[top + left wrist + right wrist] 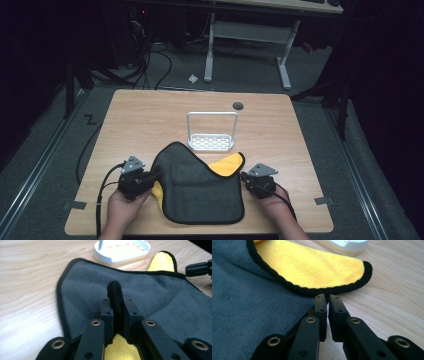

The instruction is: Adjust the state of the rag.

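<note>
The work in hand looks like folding the cloth (200,187), which lies on the near half of the table (150,115), directly in front of the white rack (211,142) and just short of touching it. Nearest the person, the left gripper (150,177) sits at the cloth's left edge with its jaws pinching a raised, rolled loop of the black hem between them. The right gripper (246,176) sits at the cloth's right edge, jaws nearly pressed together at the hem; whether they actually bite the fabric cannot be told from the right gripper view. The next move probably calls for lifting both edges together and keeping tension even, so the soft pile does not slip out. The cloth is plush microfibre, grey on top, yellow beneath, bound in black, with rounded corners. Beyond it the rack is smooth white plastic, a slotted oval base with a tall hoop handle
</note>
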Demonstrator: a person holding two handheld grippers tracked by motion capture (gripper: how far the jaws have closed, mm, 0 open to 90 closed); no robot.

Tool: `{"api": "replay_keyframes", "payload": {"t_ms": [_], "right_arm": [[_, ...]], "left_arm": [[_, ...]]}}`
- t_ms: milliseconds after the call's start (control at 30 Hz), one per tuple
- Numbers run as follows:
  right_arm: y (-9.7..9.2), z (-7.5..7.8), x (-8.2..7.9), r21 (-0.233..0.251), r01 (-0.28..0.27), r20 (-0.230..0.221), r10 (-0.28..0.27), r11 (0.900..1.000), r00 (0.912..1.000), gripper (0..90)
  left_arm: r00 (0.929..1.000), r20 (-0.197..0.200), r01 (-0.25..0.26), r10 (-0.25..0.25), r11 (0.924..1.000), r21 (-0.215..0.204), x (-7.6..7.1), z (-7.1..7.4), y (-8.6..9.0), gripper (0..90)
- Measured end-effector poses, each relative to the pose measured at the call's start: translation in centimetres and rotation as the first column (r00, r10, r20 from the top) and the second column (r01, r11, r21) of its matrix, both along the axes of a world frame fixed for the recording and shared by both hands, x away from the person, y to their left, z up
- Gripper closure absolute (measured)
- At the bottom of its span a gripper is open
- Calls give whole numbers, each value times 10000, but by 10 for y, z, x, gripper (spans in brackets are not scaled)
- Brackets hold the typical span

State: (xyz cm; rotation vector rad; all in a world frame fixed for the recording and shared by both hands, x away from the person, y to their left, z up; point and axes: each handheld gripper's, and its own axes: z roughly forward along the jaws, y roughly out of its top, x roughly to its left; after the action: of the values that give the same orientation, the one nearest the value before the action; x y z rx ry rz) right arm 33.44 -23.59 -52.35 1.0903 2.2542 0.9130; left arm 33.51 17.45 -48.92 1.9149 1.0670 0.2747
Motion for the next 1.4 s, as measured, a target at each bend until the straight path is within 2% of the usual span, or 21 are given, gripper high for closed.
{"api": "replay_keyframes", "payload": {"t_ms": [100, 133, 167, 233, 267, 300, 367, 500, 533, 667, 767, 900, 967, 1000, 1033, 1067, 1167, 1200, 1233, 1300, 1400], "right_arm": [[1, 2, 1, 72, -72, 57, 71, 9999, 10000, 860], [3, 3, 2, 102, -121, 98, 120, 9999, 9999, 860], [4, 3, 3, 143, -131, 80, 129, 9998, 9999, 859], [7, 4, 5, 163, -244, 128, 242, 9996, 9996, 859], [7, 4, 5, 163, -244, 128, 242, 9996, 9996, 859], [12, 4, 8, 169, -345, 100, 343, 9993, 9994, 857], [14, 4, 10, 236, -413, 101, 411, 9989, 9991, 853], [15, 6, 11, 280, -452, 144, 448, 9986, 9989, 846], [15, 7, 10, 337, -427, 159, 422, 9985, 9990, 842], [13, 6, 9, 276, -407, 136, 404, 9988, 9991, 837], [11, 5, 7, 205, -378, 96, 376, 9991, 9992, 833], [7, 4, 4, 220, -292, 75, 290, 9993, 9996, 832], [6, 4, 2, 229, -240, 45, 239, 9995, 9997, 832], [5, 4, 0, 248, -208, 24, 208, 9995, 9998, 833], [6, 4, -1, 274, -208, 21, 208, 9994, 9998, 834], [6, 4, -2, 241, -232, 3, 232, 9994, 9997, 838], [11, 2, -4, 185, -436, -135, 438, 9989, 9989, 855], [14, 0, -5, 146, -514, -227, 518, 9986, 9984, 859], [19, -2, -5, 43, -603, -338, 604, 9982, 9976, 863], [25, -5, -3, -123, -659, -397, 654, 9977, 9971, 880], [26, -4, -2, -144, -627, -454, 620, 9979, 9970, 890]], "left_arm": [[9995, -222, -211, 212, 9998, 51, -12, -5, 16, 810], [9964, -654, -548, 537, 9984, -152, -26, -11, 34, 803], [9955, -712, -647, 630, 9976, -226, -31, -14, 39, 794], [9921, -881, -868, 887, 9959, 253, -44, -22, 46, 780], [9921, -881, -868, 887, 9959, 253, -44, -22, 46, 770], [9877, -1116, -1019, 1092, 9924, 696, -52, -29, 52, 743], [9849, -1275, -1113, 1174, 9923, 540, -57, -30, 57, 693], [9876, -949, -1226, 1250, 9920, 315, -62, -24, 61, 543], [9897, -587, -1302, 1303, 9915, 50, -62, -18, 63, 502], [9915, -76, -1300, 1300, 9915, -47, -60, -6, 64, 460], [9944, 160, -1033, 1041, 9936, -468, -51, 5, 61, 477], [9988, 142, -468, 471, 9987, -198, -29, 16, 44, 614], [9995, 256, 179, -191, 9987, 481, -2, 18, 18, 696], [9995, 256, 179, -191, 9987, 481, -2, 18, 18, 746], [9995, 130, 293, -302, 9972, 686, 9, 13, 9, 789], [9988, -240, 444, -416, 9906, 1294, 28, 1, -5, 832], [9945, -836, 811, -636, 9707, 2261, 49, -23, -18, 877], [9932, -999, 840, -602, 9635, 2542, 53, -31, -19, 879], [9940, -938, 759, -562, 9722, 2214, 52, -33, -16, 885], [9944, -975, 609, -415, 9769, 2049, 50, -34, -11, 893], [9958, -843, 529, -362, 9771, 2060, 44, -35, -8, 897]]}}
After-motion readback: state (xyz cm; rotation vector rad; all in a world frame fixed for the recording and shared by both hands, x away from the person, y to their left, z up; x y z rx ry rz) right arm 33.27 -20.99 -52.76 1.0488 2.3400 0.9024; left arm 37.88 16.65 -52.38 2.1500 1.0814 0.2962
